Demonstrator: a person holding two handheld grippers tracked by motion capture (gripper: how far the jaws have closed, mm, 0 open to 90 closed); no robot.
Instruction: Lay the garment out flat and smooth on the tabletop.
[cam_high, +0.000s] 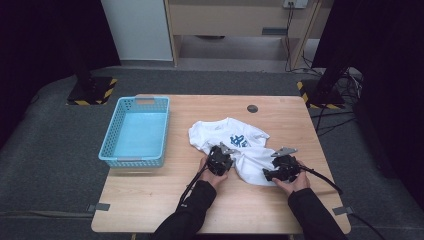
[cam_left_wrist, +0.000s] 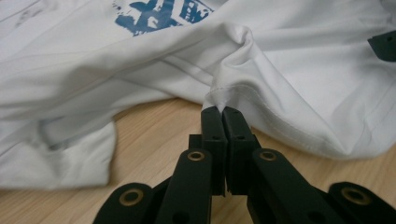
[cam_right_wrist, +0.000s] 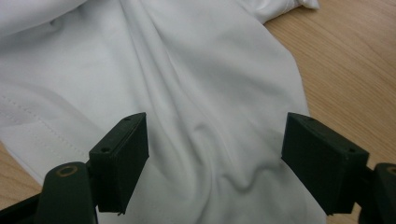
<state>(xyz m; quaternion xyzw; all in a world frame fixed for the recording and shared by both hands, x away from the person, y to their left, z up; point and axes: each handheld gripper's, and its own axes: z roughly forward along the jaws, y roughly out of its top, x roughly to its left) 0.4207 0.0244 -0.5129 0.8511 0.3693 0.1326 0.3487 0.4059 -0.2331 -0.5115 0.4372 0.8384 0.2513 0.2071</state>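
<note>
**Left gripper pinches the shirt hem, right one hovers wide**

From the high view I see the white T-shirt (cam_high: 235, 150) lying crumpled right of the middle of the wooden table (cam_high: 150, 200), its blue print (cam_high: 239, 140) facing up near the centre of the cloth. The blue basket (cam_high: 111, 145) sits at the left of the table, well apart from the shirt.

My left gripper (cam_high: 220, 161) sits at the shirt's lower left edge. In the left gripper view (cam_left_wrist: 223, 112) its jaws stand pressed together at the middle of the frame with a small fold of the stitched hem (cam_left_wrist: 224, 95) caught between the tips, so it is clamped on the T-shirt; the cloth rises in a ridge from that pinch toward the upper part of the frame, and bare table shows at the lower left.

My right gripper (cam_high: 280, 170) rests at the shirt's lower right edge. In the right gripper view (cam_right_wrist: 215, 158) its jaws stand wide apart at the lower left and lower right of the frame, with wrinkled white cloth lying between them; I cannot see the pads pressing on it, so it is released.
</note>
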